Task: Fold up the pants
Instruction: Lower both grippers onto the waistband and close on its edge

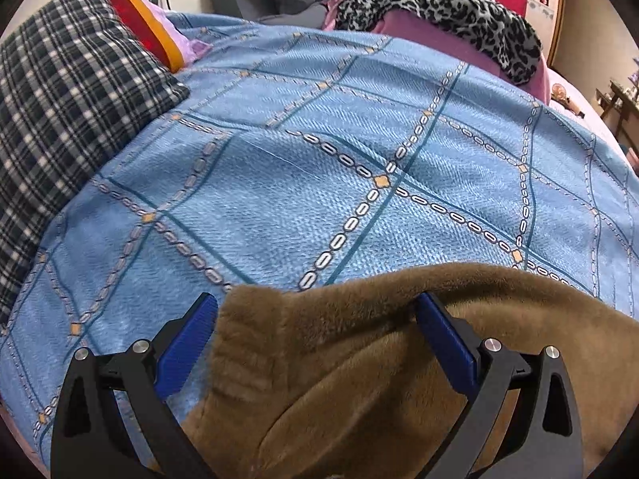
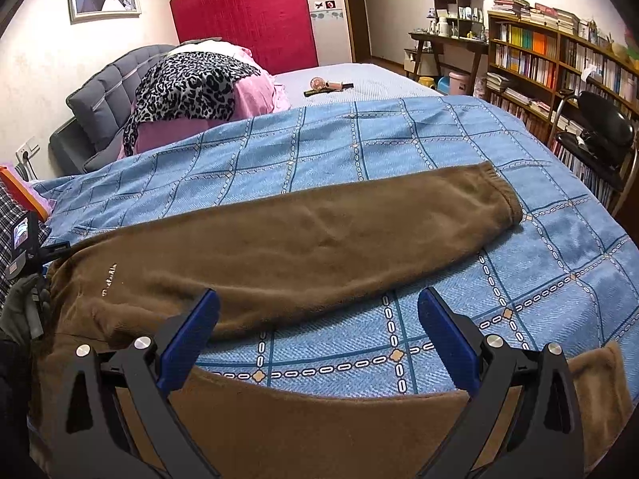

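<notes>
My left gripper (image 1: pixel 317 313) spread wide over brown fleece pants (image 1: pixel 359 359) waistband; my right gripper (image 2: pixel 319 309) spread over legs on blue chain-patterned bedspread (image 2: pixel 399 139).

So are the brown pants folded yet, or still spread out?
Spread, not folded. In the right wrist view the brown pants lie flat on the blue bedspread, legs apart with bedspread showing between them. Both grippers are open.

Soft, even indoor light, no glare. Fisheye views bend the blue quilt (image 2: pixel 359 151) outward; dark vignette around it at every corner.
</notes>
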Action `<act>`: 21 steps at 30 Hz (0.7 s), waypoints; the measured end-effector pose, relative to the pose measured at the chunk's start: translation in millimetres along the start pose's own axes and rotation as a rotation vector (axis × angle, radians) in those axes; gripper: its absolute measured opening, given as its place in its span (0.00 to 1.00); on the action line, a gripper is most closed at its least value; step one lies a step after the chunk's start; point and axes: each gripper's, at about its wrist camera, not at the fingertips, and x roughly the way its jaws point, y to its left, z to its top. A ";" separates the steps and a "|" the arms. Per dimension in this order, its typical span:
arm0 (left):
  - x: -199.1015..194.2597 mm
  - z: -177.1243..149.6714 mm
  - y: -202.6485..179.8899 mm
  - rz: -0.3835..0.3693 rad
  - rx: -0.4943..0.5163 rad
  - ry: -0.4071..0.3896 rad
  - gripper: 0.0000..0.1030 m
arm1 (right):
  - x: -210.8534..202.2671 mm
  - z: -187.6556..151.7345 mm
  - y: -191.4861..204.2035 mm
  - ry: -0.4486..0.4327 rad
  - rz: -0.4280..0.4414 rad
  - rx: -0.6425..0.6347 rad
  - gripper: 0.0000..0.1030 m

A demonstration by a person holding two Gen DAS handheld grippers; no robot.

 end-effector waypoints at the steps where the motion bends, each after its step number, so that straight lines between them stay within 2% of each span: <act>1: 3.9 0.3 0.3 -0.010 -0.008 0.011 0.93 | 1.3 0.0 -0.8 0.002 0.000 0.000 0.97; 4: 14.4 0.6 2.4 -0.056 -0.034 0.052 0.82 | 6.5 1.3 -3.3 0.007 -0.002 0.002 0.97; 6: 15.0 -0.3 3.0 -0.060 -0.040 0.047 0.74 | 9.9 1.9 -5.2 0.011 -0.003 0.005 0.97; 8: 10.4 -2.1 2.2 -0.083 -0.034 0.040 0.56 | 12.3 2.0 -5.8 0.012 -0.006 0.004 0.97; 11: -0.7 -6.8 1.2 -0.130 -0.020 0.034 0.40 | 20.0 5.9 -10.3 0.017 -0.011 0.005 0.97; 15: -27.7 -12.9 -0.2 -0.186 0.007 -0.016 0.36 | 32.3 19.9 -26.3 0.014 -0.031 0.021 0.97; 21: -93.7 -24.5 8.7 -0.297 0.045 -0.130 0.35 | 63.5 58.6 -82.3 0.012 -0.122 0.071 0.97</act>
